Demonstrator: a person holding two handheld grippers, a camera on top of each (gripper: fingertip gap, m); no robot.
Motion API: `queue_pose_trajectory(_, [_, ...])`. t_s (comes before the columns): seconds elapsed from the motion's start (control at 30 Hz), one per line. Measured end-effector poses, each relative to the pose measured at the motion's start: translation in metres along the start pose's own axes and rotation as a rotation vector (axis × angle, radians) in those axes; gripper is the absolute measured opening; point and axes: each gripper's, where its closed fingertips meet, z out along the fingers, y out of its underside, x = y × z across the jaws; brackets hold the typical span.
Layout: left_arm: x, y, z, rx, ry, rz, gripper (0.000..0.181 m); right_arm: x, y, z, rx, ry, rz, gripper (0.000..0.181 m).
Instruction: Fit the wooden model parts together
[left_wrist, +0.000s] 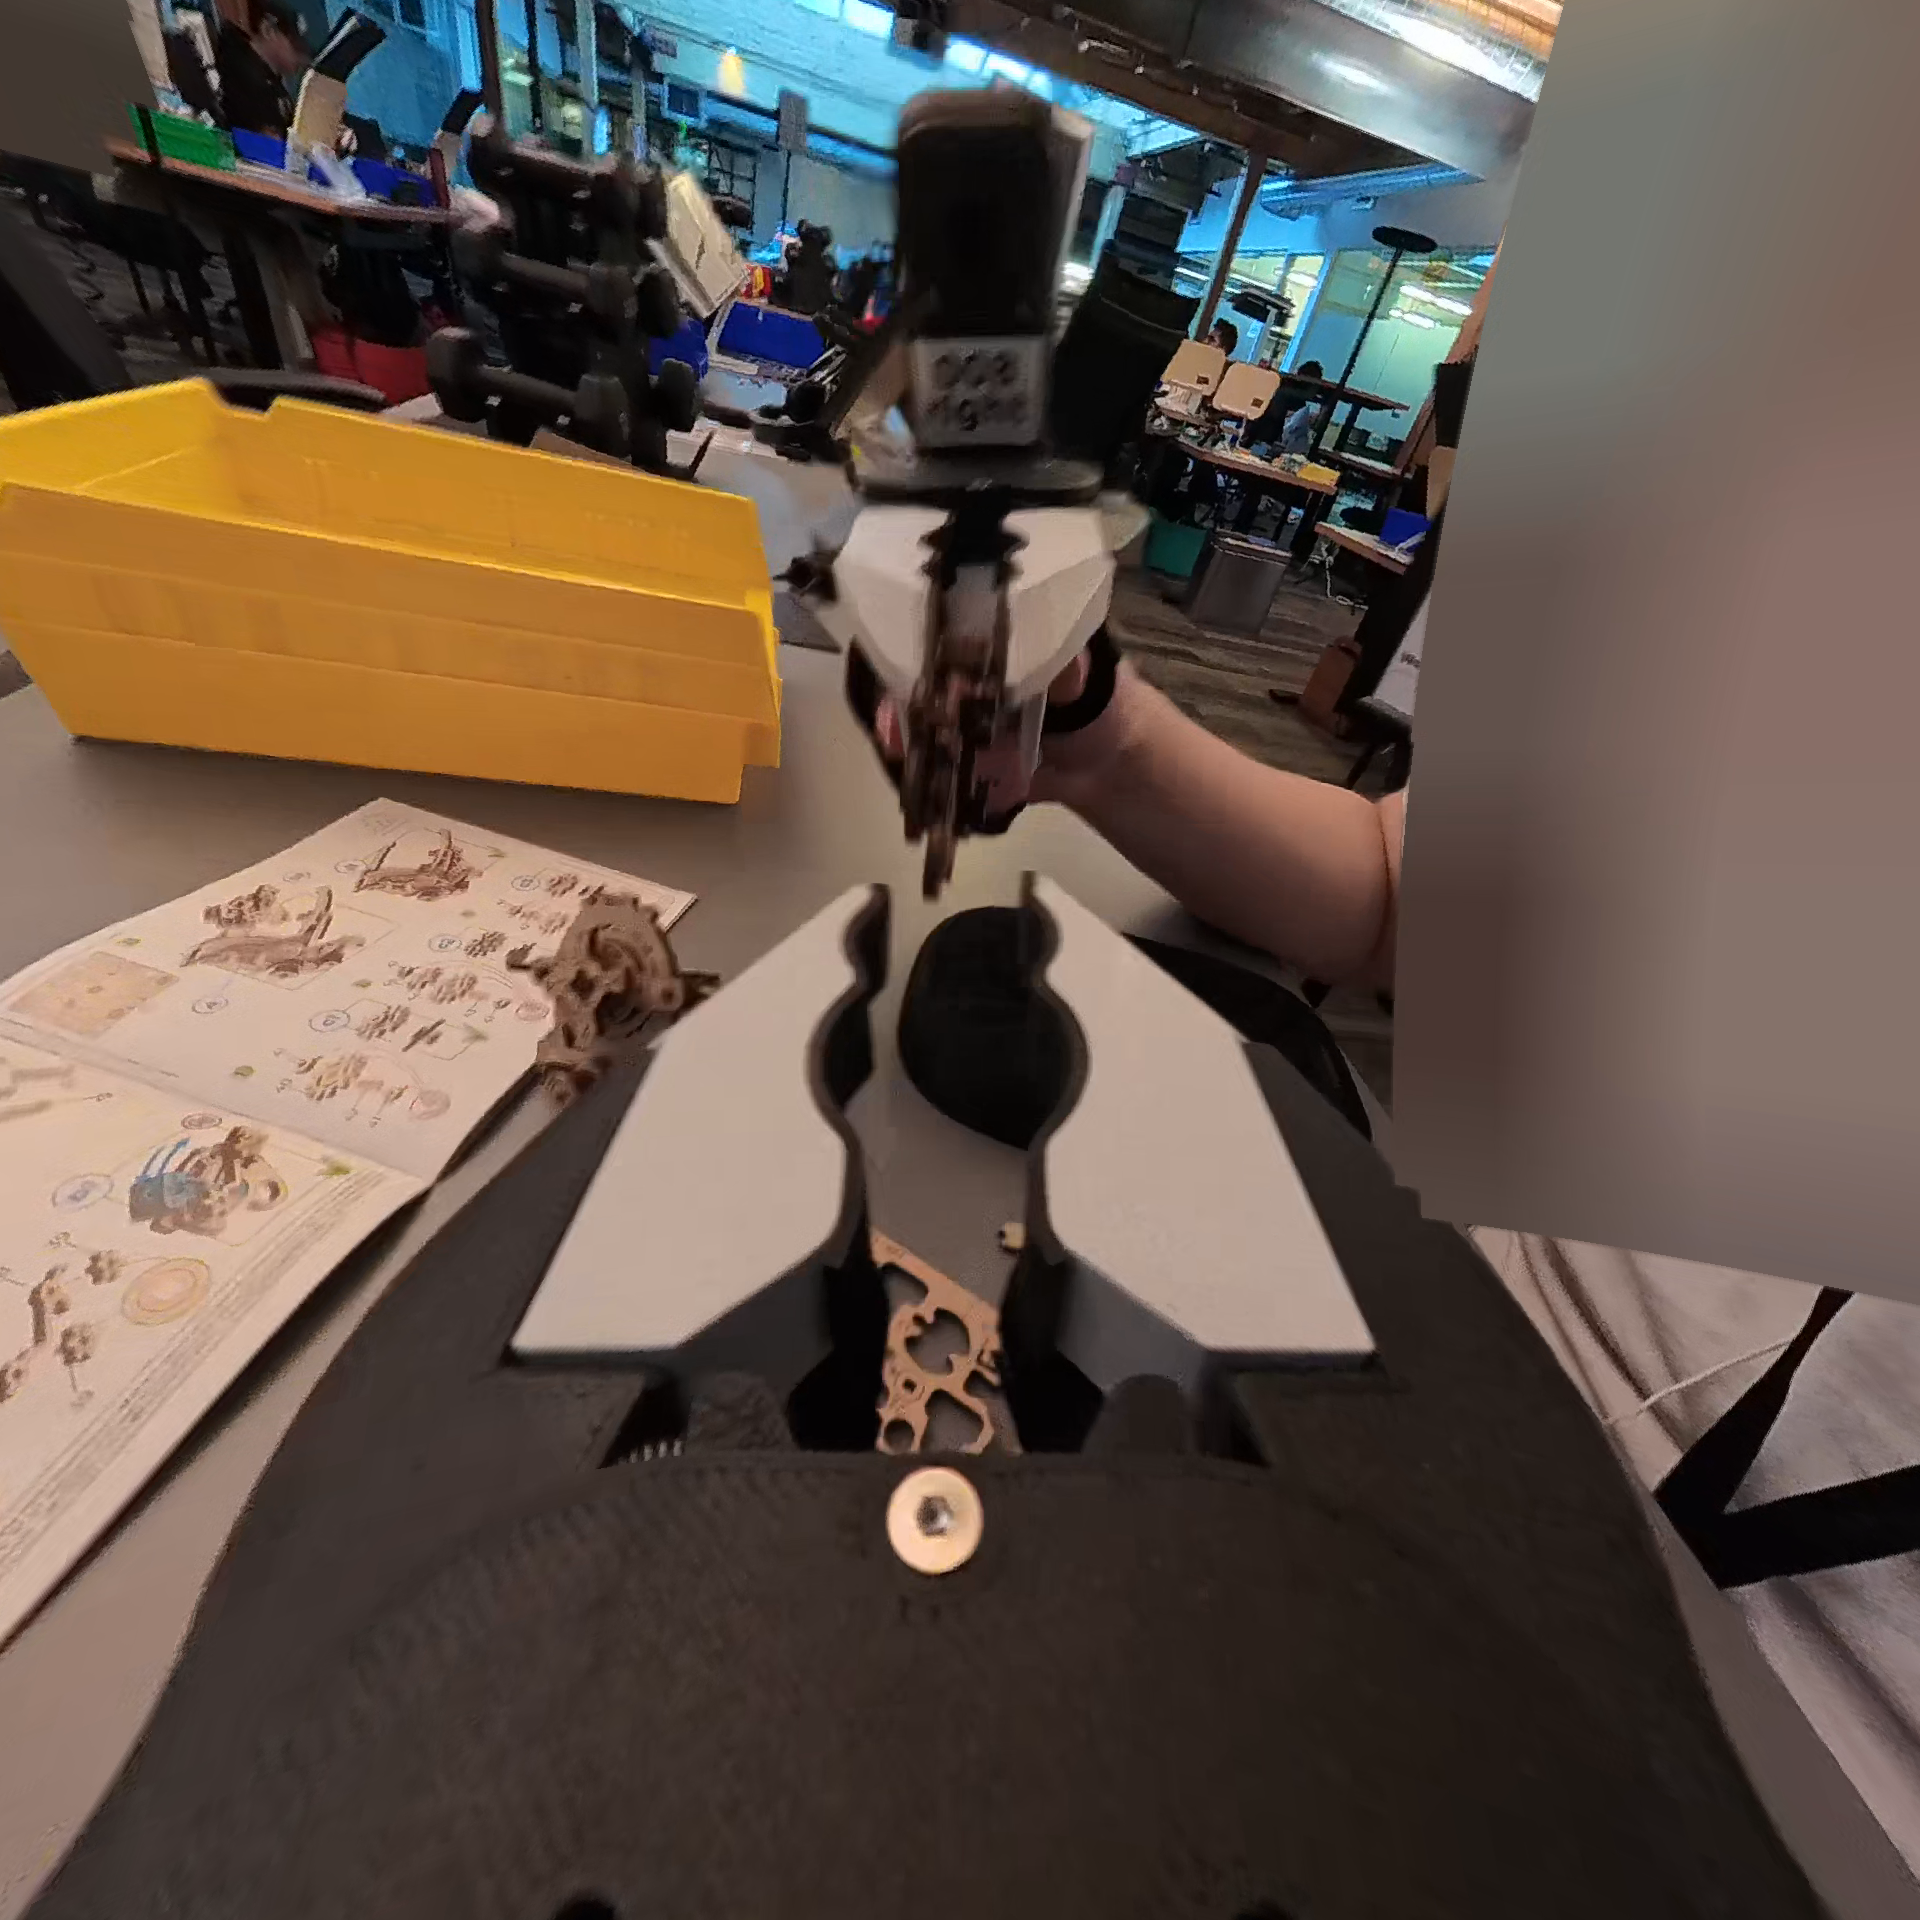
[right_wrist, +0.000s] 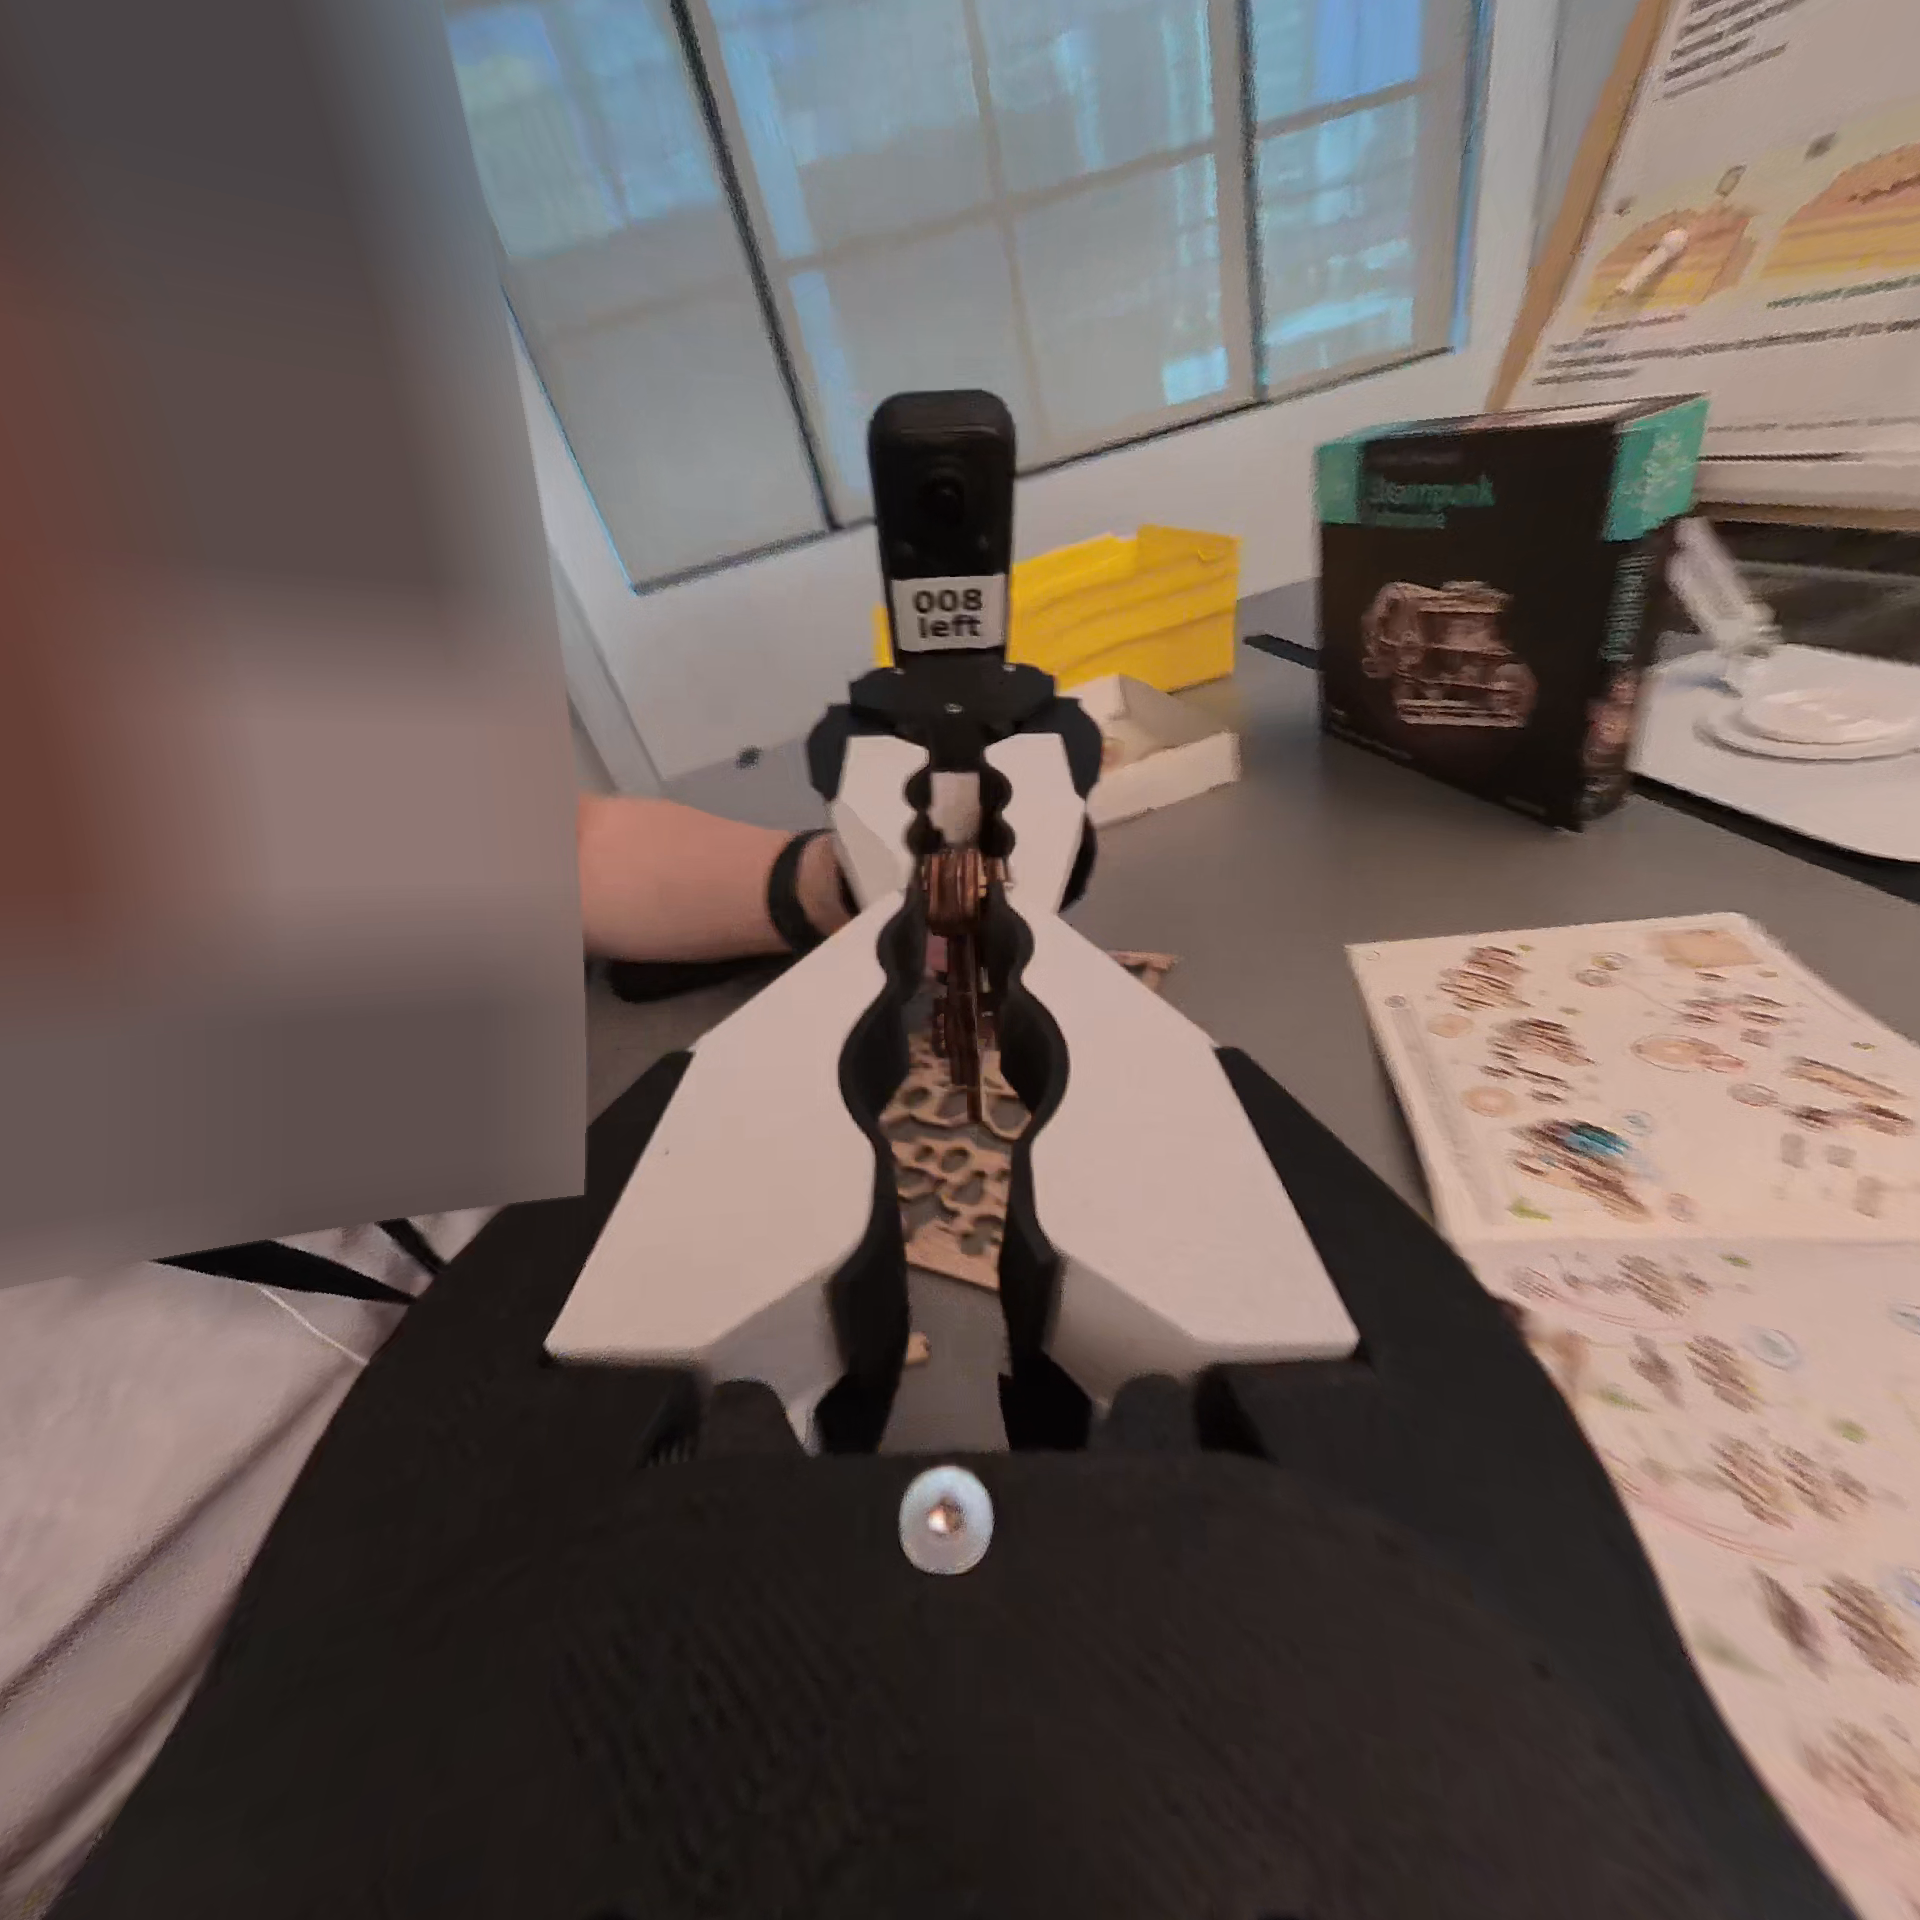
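The wooden model part (right_wrist: 958, 997) was a stack of thin, brown laser-cut plates with notched edges, held on edge in the air above the grey desk (left_wrist: 156, 831). The right hand-held gripper (right_wrist: 954, 914) was pinching it between its white fingers (right_wrist: 758, 1122), the piece running from the tips back into the scalloped gap. Seen from the left wrist view, the same piece hung blurred below the right hand-held gripper's tips, so its finer shape could not be made out. The left hand-held gripper (left_wrist: 956, 894) faced it, its tips spread a little with nothing between them, just short of the piece's lower end. Whether the two touched was unclear.

Beneath both, a pale cut-out wooden sheet (left_wrist: 940, 1351) lay flat on the desk. A second, gear-like wooden assembly (left_wrist: 608, 982) rested on the corner of the open instruction booklet (left_wrist: 260, 1039). A yellow bin (left_wrist: 416, 623) stood behind the booklet, well apart from the tools. The dark model box (right_wrist: 1496, 613) stood upright near the far desk edge.
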Motion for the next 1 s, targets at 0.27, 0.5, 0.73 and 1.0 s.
queue_pose_trajectory(0.27, [-0.041, 0.044, 0.003, -0.13, -0.015, -0.31, 0.028, 0.061, 0.055, -0.048, -0.393, 0.344, -0.065, 0.009])
queue_pose_trajectory(0.5, [-0.055, 0.064, 0.02, -0.18, -0.027, -0.493, 0.029, 0.075, 0.081, -0.041, -0.426, 0.322, 0.072, 0.009])
queue_pose_trajectory(0.73, [-0.073, 0.055, 0.013, -0.068, -0.004, -0.741, 0.0, 0.083, 0.088, -0.038, -0.348, 0.261, 0.256, 0.009])
queue_pose_trajectory(1.0, [-0.077, 0.079, 0.011, -0.298, -0.07, -0.827, 0.0, 0.088, 0.101, -0.033, -0.343, 0.24, 0.408, 0.009])
